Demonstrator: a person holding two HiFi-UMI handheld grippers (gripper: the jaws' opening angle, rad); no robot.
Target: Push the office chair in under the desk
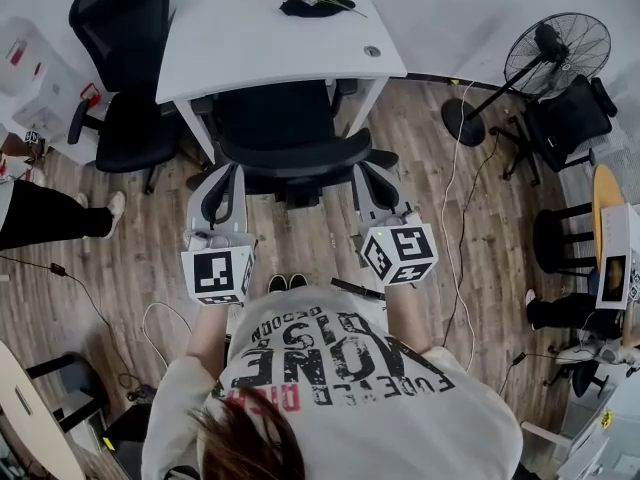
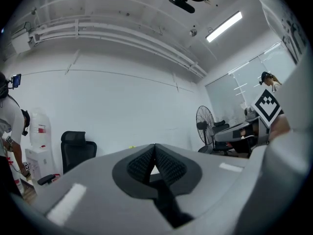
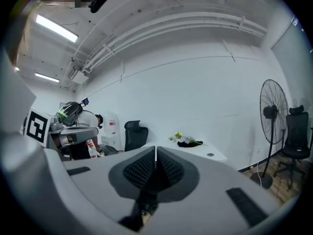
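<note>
facing 12 o'clock, office chair [image 1: 295, 146] noses under the table [image 1: 270, 43], backrest at 6; left claw [image 2: 155, 150], right claw [image 3: 155, 152] both clenched empty.

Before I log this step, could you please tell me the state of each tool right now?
Left tool: closed, nothing held.
Right tool: closed, nothing held.

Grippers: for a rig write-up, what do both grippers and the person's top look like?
The left gripper and right gripper match: grey shells, black ribbed pads, white cube with black square markers. Pale short-sleeved T-shirt, dark lettering.
</note>
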